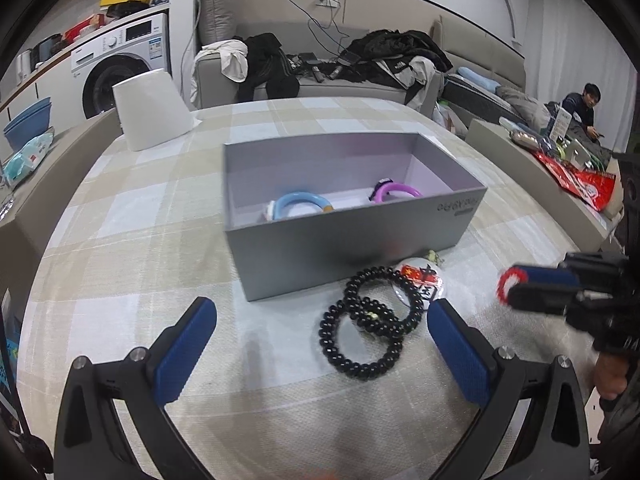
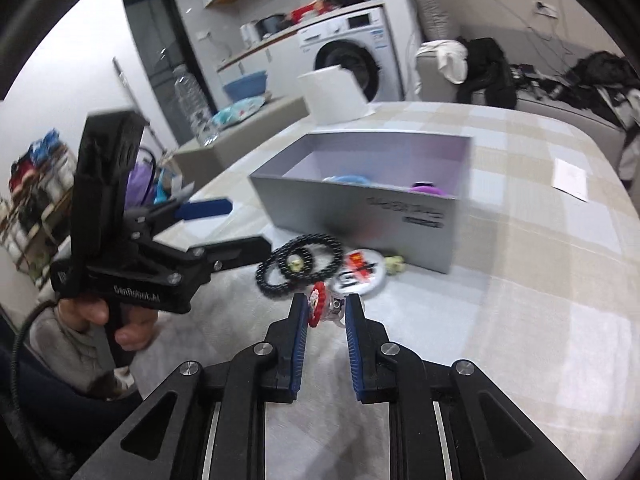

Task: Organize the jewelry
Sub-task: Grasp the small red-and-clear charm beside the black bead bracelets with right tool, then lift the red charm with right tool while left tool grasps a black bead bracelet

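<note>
A grey box stands on the checked tablecloth and holds a blue bracelet and a purple bracelet. In front of it lie two black bead bracelets, overlapping, and a round badge. My left gripper is open just before the bead bracelets. My right gripper is shut on a red bead bracelet, held above the cloth near the badge; it also shows in the left wrist view. The box and black bracelets show there too.
A white lampshade-like cone stands at the table's far left corner. A small greenish trinket lies by the box front. A white paper lies on the cloth to the right. A sofa with clothes is behind the table.
</note>
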`<state>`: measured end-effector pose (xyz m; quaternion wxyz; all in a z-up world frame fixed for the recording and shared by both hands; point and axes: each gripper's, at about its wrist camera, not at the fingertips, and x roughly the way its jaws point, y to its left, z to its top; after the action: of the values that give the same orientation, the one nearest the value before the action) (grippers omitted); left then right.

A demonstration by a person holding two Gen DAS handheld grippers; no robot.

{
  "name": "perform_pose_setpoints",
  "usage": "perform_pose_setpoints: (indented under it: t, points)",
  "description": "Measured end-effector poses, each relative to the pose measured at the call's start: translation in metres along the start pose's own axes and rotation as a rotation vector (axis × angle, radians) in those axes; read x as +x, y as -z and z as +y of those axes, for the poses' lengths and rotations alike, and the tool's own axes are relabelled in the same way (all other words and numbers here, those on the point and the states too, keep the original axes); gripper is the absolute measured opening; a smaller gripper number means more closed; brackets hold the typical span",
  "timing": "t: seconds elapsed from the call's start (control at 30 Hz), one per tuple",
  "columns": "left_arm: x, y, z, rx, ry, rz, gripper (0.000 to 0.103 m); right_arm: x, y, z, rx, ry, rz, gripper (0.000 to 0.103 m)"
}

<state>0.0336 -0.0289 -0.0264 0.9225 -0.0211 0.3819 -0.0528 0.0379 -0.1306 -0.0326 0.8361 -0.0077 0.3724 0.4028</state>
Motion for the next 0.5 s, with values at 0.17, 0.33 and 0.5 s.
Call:
perform_pose_setpoints:
  t: [0.17, 0.33, 0.5]
  points:
    - [0.005, 0.000, -0.018, 0.094, 0.007, 0.032, 0.094, -0.008, -0.004, -0.012, 0.054, 0.000, -0.035, 0.018]
    - [0.019, -0.002, -0.030, 0.179, -0.038, 0.098, 0.077, -0.009, -0.002, -0.012, 0.058, -0.016, -0.033, 0.018]
    - [0.021, -0.005, -0.033, 0.202, -0.023, 0.109, 0.074, -0.012, 0.001, -0.015, 0.065, -0.022, -0.032, 0.018]
